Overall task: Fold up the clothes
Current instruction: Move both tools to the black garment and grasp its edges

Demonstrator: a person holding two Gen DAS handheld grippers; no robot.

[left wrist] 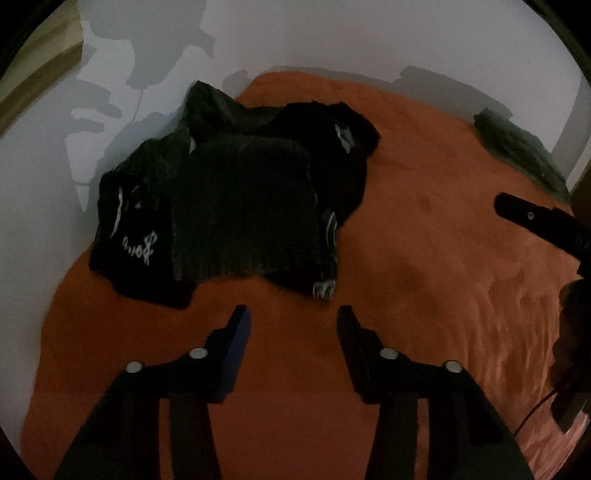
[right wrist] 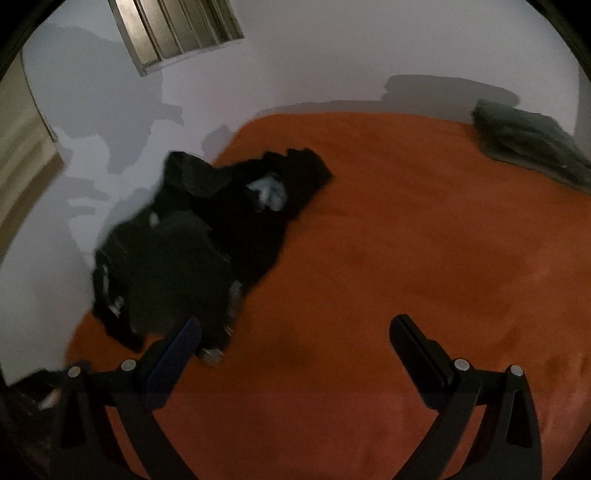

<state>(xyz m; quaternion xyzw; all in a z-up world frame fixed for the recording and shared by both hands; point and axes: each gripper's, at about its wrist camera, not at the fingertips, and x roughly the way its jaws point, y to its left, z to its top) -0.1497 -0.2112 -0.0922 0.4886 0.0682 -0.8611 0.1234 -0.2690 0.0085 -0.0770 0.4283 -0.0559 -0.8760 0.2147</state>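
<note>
On the orange blanket (left wrist: 424, 236), a crumpled black garment (left wrist: 229, 214) lies near the wall. Both the left gripper (left wrist: 293, 321) and right gripper (right wrist: 295, 332) hover spread and empty. A folded grey cloth (right wrist: 532, 144) sits well apart.

Orange blanket (right wrist: 406, 240) covers the bed, pale wall (right wrist: 314, 55) behind with cast shadows, slatted window shutter (right wrist: 177, 29) high on it, dim light.

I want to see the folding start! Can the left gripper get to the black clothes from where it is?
Probably yes. The left gripper is open and empty, and the black clothes lie just ahead of its fingers. Only bare orange blanket lies between them, so nothing blocks the way.
</note>
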